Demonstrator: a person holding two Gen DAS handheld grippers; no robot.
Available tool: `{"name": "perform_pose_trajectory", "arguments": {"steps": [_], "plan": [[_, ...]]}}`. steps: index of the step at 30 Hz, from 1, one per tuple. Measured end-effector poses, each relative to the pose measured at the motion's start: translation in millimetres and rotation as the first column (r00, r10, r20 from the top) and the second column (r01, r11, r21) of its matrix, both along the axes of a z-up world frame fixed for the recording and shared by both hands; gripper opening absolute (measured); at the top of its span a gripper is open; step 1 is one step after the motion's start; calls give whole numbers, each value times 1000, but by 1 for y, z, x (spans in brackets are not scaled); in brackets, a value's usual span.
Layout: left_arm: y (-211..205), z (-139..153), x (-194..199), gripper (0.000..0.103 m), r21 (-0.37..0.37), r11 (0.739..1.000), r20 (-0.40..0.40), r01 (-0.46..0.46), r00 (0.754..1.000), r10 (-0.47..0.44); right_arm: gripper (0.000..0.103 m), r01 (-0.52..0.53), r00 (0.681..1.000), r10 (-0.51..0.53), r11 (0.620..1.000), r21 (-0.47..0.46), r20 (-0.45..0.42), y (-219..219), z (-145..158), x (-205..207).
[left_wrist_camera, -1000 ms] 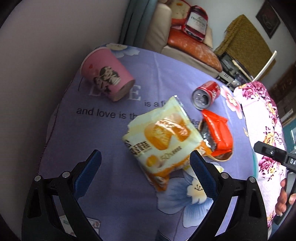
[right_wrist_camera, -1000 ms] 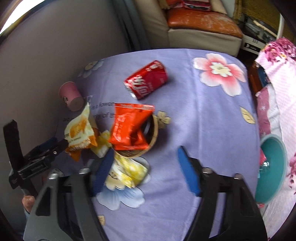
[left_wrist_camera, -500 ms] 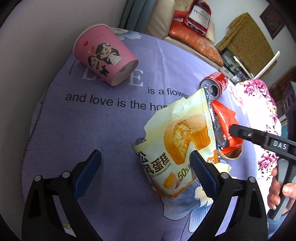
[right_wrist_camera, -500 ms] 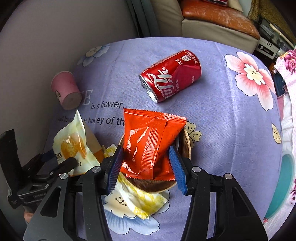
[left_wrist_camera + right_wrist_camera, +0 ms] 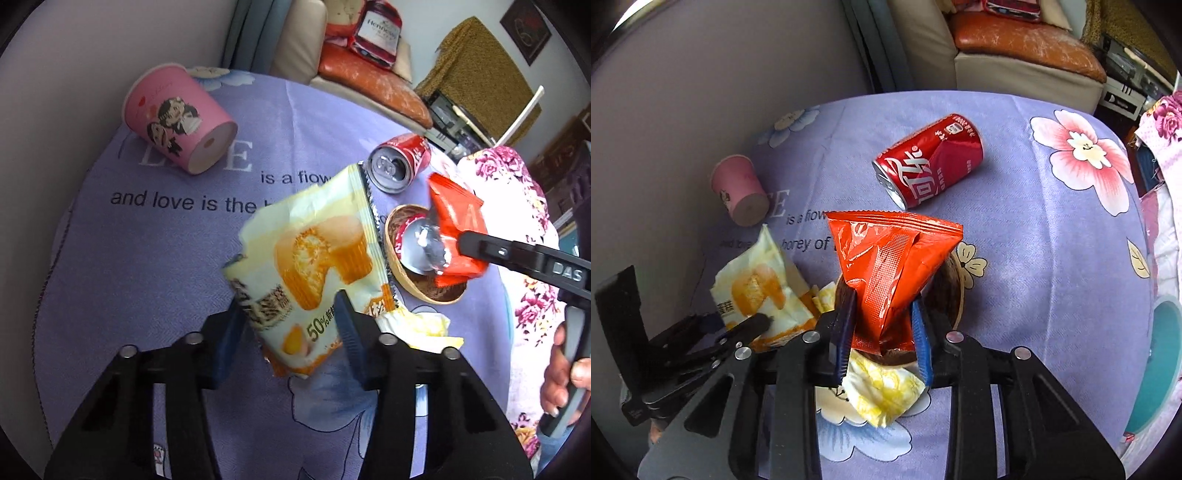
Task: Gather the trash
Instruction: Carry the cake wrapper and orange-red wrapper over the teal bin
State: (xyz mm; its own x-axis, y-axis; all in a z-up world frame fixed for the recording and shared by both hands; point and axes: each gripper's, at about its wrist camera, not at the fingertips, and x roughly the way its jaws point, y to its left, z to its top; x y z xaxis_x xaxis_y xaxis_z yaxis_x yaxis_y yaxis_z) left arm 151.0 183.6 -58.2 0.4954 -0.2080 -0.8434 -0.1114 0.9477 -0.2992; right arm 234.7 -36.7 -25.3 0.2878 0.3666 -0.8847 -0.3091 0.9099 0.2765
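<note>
Both wrappers newly clamped: cake wrapper [image 5: 314, 266], red wrapper [image 5: 890, 266].

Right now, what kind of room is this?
Likely a home living room: a cream sofa with orange cushion, a table under a lilac flower-print cloth, and a dark framed picture on the wall.

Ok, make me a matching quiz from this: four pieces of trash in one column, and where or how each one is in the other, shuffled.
Things:
1. cake bag
2. red bag
3. can
4. pink cup

States:
A. lying on its side on the cloth, open end toward the left camera
B. held in the right gripper
C. held in the left gripper
D. tipped over near the wall

Pairs: 1-C, 2-B, 3-A, 4-D
</note>
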Motion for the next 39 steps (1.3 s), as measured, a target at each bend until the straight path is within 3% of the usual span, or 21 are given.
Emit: {"name": "perform_pose_trajectory", "arguments": {"steps": [3,10,21,32,39], "plan": [[1,4,-4,36,-5,1000,7,-25,1000,25,27,13,1000,-14,1000,24,13,-11,10,-6],[-2,21,-16,26,13,999,42,-36,998,35,27,74,997,-75,996,49,25,-41,20,-16],[-18,57,-33,26,36,999,109,-41,993,36,27,163,985,-166,984,75,45,-102,25,-49],[-89,82,-37,26,80,992,141,99,984,-109,27,260,960,-269,959,114,80,-161,28,-83],[-143,80,-30,26,84,977,134,195,969,-205,27,336,934,-349,930,149,73,-206,27,-94]]}}
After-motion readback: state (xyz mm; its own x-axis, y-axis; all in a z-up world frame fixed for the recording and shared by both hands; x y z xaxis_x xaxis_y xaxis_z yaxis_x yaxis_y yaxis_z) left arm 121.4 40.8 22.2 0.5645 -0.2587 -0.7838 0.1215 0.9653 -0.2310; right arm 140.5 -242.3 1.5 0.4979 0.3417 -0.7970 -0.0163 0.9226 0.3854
